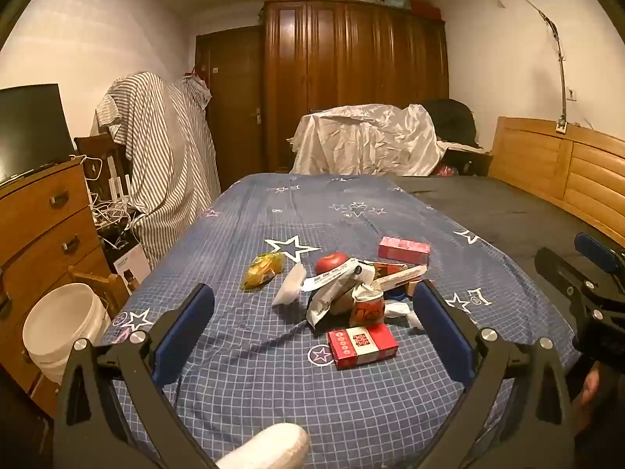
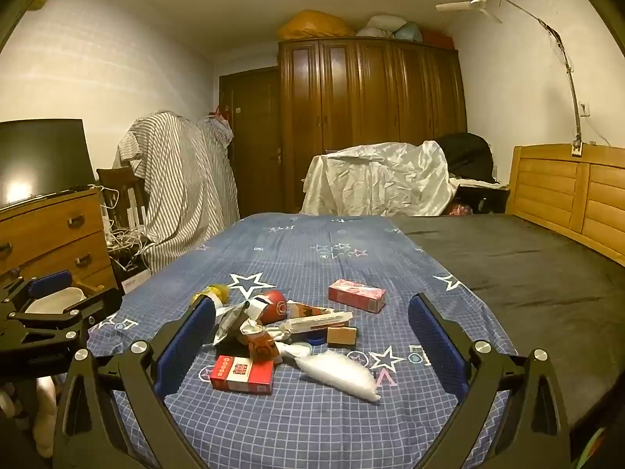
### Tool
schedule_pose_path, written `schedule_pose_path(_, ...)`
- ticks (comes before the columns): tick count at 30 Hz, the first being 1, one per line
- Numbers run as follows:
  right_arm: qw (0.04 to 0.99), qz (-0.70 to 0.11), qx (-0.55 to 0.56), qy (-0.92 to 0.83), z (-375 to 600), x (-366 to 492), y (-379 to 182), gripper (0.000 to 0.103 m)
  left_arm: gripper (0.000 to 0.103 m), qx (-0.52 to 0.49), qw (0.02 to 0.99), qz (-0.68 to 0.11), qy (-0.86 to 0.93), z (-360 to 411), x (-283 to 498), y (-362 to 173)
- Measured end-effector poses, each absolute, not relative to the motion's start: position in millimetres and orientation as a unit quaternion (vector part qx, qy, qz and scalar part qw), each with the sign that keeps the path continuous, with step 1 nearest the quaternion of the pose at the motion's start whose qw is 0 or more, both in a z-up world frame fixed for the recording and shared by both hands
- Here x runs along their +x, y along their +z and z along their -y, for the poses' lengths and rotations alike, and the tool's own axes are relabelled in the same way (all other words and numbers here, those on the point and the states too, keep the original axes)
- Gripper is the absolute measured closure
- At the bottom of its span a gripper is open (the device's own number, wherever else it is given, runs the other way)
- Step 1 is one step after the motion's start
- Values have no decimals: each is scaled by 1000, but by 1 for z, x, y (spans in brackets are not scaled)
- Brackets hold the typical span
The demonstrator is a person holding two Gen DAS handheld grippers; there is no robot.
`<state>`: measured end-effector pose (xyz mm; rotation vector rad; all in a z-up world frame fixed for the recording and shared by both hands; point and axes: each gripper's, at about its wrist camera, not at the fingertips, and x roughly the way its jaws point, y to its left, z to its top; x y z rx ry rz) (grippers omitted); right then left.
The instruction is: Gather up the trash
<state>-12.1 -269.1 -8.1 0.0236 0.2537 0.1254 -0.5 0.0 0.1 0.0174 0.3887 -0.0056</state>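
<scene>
Both grippers' fingers (image 1: 183, 324) spread wide, empty, over trash (image 1: 351, 297) on the blue star-print sheet (image 1: 273, 211); wardrobe (image 1: 351, 78) beyond.

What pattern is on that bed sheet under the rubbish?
Blue sheet with a white grid and scattered stars; clearest in the right wrist view.

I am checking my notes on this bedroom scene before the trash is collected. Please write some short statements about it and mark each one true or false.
1. Both the left gripper and the right gripper are open and empty. True.
2. The red and white box lies on the floor. False: it lies on the blue bedsheet.
3. A white bucket stands beside the bed. True.
4. The wardrobe doors are open. False: they are closed.
</scene>
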Motion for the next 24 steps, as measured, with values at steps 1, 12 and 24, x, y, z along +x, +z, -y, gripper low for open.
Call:
schedule_pose_path(1,989,-131,7,62,269,-12,-8,5,5,8,982,-191,-4,0,-1,0)
schedule_pose_path(12,989,-131,9,63,267,-14,-7,5,5,16,977,-211,-8,-2,1,-16)
schedule_pose_path(24,989,-132,11,63,267,-14,-5,5,5,19,977,-211,-7,3,2,-12)
